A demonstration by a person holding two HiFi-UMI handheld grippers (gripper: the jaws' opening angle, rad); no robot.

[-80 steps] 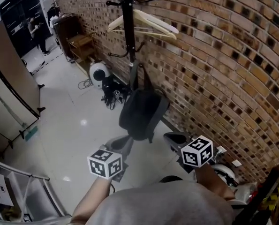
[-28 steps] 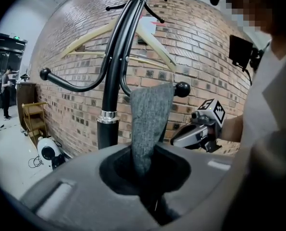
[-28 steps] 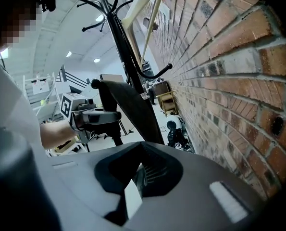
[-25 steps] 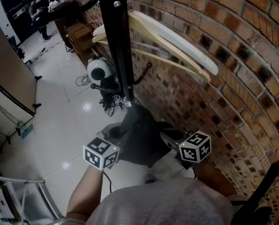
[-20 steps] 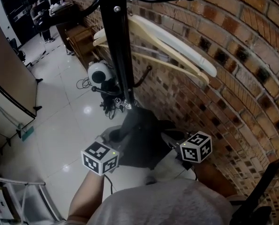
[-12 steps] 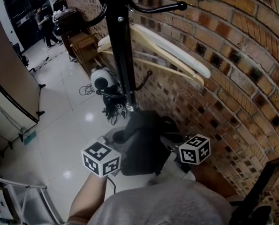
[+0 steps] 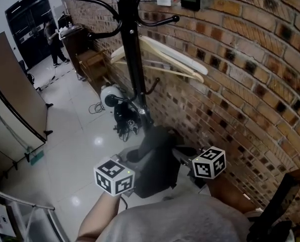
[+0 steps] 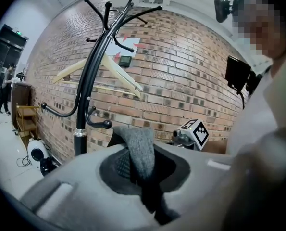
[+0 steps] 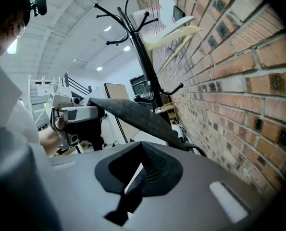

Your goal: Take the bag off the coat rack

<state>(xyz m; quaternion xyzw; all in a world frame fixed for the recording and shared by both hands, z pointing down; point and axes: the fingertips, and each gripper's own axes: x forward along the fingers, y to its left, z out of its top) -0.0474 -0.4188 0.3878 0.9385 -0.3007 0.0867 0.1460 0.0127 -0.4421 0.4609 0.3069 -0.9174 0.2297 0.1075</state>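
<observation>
Red brick wall (image 7: 250,84) backs a black metal coat rack (image 7: 132,59). The dark grey fabric bag (image 7: 157,160) hangs low, just beside the rack's pole and below the pale wooden hangers (image 7: 175,59), slung between the two claws in front of the person. Left claw (image 8: 142,174) is clamped on a grey woven fold of the bag; right claw (image 9: 140,172) is clamped on a thin black strap of it

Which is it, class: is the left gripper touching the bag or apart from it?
Touching. In the left gripper view, the left gripper pinches a fold of the grey bag between its fingers.
</observation>
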